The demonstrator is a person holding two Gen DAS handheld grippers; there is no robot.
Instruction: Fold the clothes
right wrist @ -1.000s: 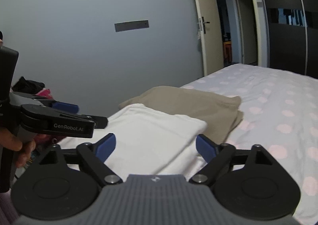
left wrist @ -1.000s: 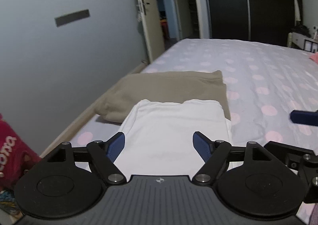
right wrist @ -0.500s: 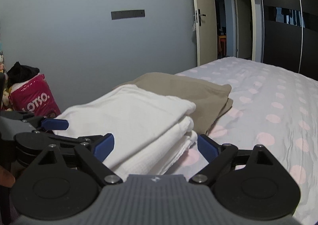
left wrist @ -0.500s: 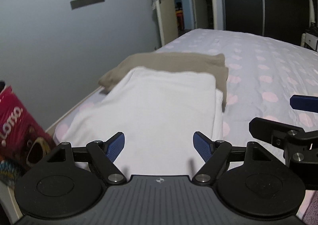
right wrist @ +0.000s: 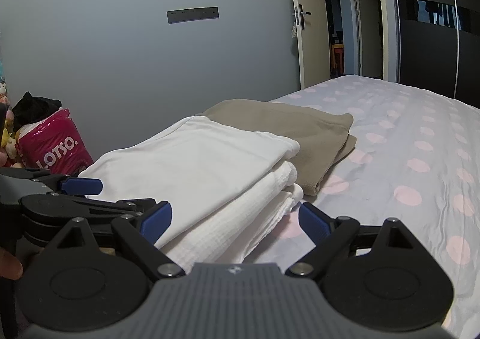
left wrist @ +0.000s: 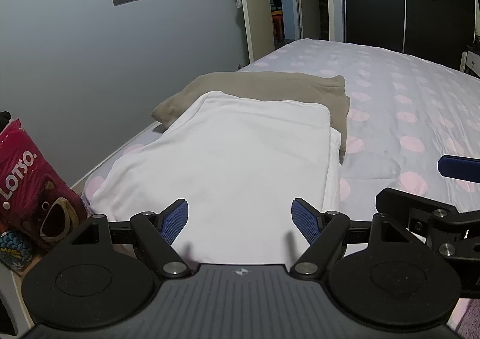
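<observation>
White garment: folded into a flat rectangle, it lay near the edge of the bed, on the side nearest the grey wall; in the right wrist view its right side showed several stacked layers of textured cloth.
Tan garment: also folded, it lay just beyond the white one, which overlapped its near edge.
Left gripper: its jaws stood wide apart and held nothing; the blue pads hovered over the near end of the white garment (whether they touched the cloth could not be told).
Right gripper: spread wide and empty, it sat low beside the right corner of the white stack, the layered edge lying between its fingers.
Bed: covered by a pale sheet with pink dots, lightly wrinkled to the right of the clothes.
Pink bag: printed "LOTSO", it stood off the bed against the grey wall, with something dark on top.
Room: an open door and dark wardrobe panels stood beyond the bed.
</observation>
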